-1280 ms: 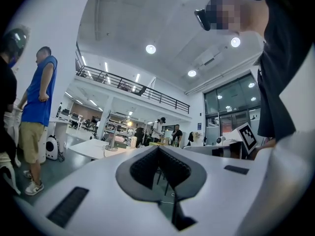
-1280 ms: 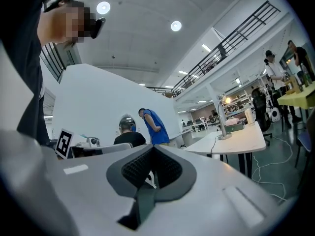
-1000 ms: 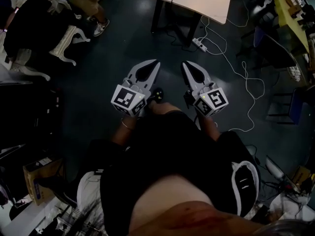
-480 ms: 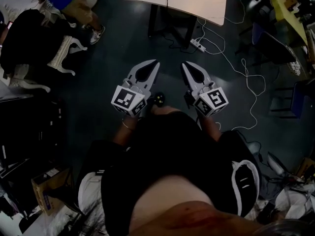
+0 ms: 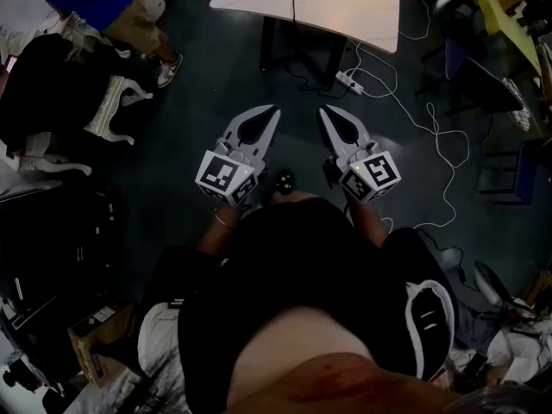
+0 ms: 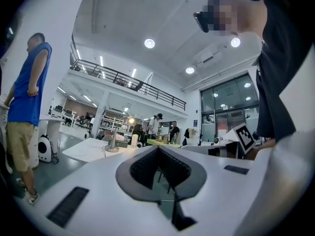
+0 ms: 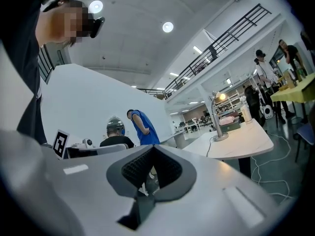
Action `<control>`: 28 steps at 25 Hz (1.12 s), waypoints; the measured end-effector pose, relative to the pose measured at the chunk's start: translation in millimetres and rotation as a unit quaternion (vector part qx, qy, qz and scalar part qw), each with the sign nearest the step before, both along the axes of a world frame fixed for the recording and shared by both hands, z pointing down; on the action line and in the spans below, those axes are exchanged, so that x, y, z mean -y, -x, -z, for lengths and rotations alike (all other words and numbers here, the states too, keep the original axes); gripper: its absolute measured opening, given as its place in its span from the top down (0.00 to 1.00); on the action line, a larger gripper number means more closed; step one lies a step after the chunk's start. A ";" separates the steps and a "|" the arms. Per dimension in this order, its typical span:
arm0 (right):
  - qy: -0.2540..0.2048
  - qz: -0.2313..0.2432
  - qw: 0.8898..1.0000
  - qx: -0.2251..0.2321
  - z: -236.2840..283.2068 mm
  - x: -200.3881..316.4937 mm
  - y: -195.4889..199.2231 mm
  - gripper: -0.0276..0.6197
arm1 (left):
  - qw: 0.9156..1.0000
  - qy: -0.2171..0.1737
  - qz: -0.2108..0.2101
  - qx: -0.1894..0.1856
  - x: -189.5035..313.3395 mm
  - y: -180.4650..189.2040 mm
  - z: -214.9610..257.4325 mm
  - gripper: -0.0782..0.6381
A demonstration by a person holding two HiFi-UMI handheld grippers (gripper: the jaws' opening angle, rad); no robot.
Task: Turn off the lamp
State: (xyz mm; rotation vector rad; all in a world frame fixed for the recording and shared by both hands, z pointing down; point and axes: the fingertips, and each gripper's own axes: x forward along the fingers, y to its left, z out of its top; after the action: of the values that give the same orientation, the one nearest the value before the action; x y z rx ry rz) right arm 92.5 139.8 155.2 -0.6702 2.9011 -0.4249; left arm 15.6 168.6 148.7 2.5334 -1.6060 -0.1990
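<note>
Nearer than a second ago, the white table [image 5: 362, 7] is seen ahead, and the lit lamp [image 7: 215, 122] is stood on it. Left gripper [image 5: 272, 110] and right gripper [image 5: 326, 112] are held with jaws together, empty.

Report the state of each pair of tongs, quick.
Left tongs: closed, holding nothing.
Right tongs: closed, holding nothing.

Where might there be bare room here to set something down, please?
The white table is mostly bare on this side of the lamp. The dark floor left of its legs is open too. To the right, the power strip and white cable crowd the floor; draped chairs crowd the left.
</note>
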 end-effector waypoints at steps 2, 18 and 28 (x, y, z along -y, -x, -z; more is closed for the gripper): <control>0.006 -0.005 1.000 -0.004 -2.9 7.2 3.3 0.96 | 1.000 -0.002 -0.002 0.002 6.6 5.3 1.6 0.88; -0.001 -0.012 1.000 -0.007 -3.6 63.7 40.1 0.96 | 1.000 -0.003 -0.014 0.004 65.3 40.3 -0.8 0.88; 0.006 -0.048 0.999 0.008 -6.1 82.3 28.6 0.96 | 0.998 -0.004 -0.053 0.020 90.7 28.3 3.7 0.88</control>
State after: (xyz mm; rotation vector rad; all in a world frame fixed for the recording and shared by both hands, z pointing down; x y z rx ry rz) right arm 63.9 57.5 161.4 -0.7995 2.8384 -0.4357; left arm -12.7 77.9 145.0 2.6358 -1.4821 -0.1462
